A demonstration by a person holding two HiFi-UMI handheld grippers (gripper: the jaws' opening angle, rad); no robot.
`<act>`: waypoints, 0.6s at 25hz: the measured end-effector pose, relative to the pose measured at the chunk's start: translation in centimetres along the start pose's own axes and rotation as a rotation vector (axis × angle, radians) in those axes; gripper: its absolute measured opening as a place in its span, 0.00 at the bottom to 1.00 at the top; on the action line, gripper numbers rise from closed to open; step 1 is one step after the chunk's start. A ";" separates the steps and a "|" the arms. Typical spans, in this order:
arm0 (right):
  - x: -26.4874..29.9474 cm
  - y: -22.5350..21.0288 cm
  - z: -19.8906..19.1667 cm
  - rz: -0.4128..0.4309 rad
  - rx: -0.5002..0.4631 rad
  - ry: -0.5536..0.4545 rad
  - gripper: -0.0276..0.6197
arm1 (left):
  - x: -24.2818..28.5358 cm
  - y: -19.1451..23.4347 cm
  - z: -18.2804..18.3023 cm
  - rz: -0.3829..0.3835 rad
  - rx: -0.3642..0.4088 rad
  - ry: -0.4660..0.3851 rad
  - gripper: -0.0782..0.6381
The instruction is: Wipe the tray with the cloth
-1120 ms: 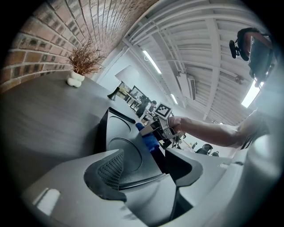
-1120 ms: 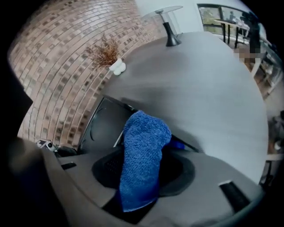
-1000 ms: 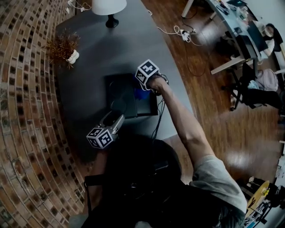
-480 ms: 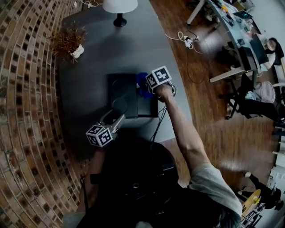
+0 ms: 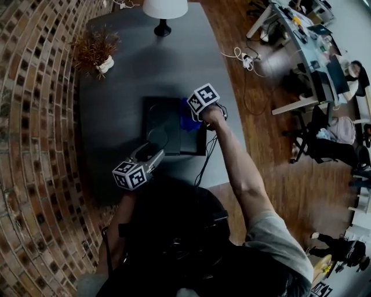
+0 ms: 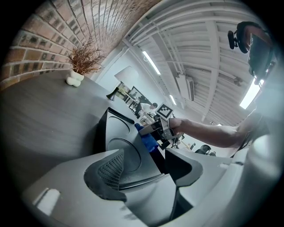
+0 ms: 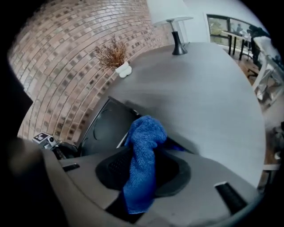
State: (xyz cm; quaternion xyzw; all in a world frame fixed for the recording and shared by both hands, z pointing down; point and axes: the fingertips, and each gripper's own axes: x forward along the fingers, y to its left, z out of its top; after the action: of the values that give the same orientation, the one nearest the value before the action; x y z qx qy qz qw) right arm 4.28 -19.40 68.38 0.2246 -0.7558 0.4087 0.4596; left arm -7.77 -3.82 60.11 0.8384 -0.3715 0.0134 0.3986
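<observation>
Table (image 5: 133, 64) by brick wall (image 5: 35, 145); left gripper (image 6: 148, 168) clamping tray (image 5: 159, 119), right gripper (image 7: 142, 170) jaws just closing on cloth (image 7: 144, 137)

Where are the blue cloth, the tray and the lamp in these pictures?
blue cloth (image 7: 143, 159): right gripper view, the middle of its bunched strip.
tray (image 5: 159, 116): head view, a bare part of its floor.
lamp (image 5: 165, 8): head view, its white shade.

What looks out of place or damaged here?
Nothing stands out. The left gripper holds the tray by its near edge; the jaws of the right gripper have just been closing on the blue cloth. No spill or damage.
</observation>
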 end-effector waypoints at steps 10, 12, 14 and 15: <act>1.3 7.5 -7.7 0.288 -0.315 0.257 0.22 | -0.1 0.7 0.0 0.021 0.009 -0.009 0.48; 1.3 9.1 -10.6 0.336 -0.469 0.344 0.22 | -0.1 0.6 0.1 0.023 0.007 -0.011 0.48; 1.3 9.4 -12.2 0.341 -0.589 0.399 0.22 | -0.2 0.6 0.1 0.021 0.005 -0.014 0.48; 1.2 8.9 -12.0 0.319 -0.606 0.393 0.22 | -0.1 0.5 0.1 0.018 0.003 -0.016 0.48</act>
State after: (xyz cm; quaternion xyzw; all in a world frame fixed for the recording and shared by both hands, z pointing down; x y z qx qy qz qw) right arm 3.49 -4.44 68.69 -0.1240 -0.7652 0.2688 0.5718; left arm -8.23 -4.02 60.35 0.8357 -0.3824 0.0109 0.3940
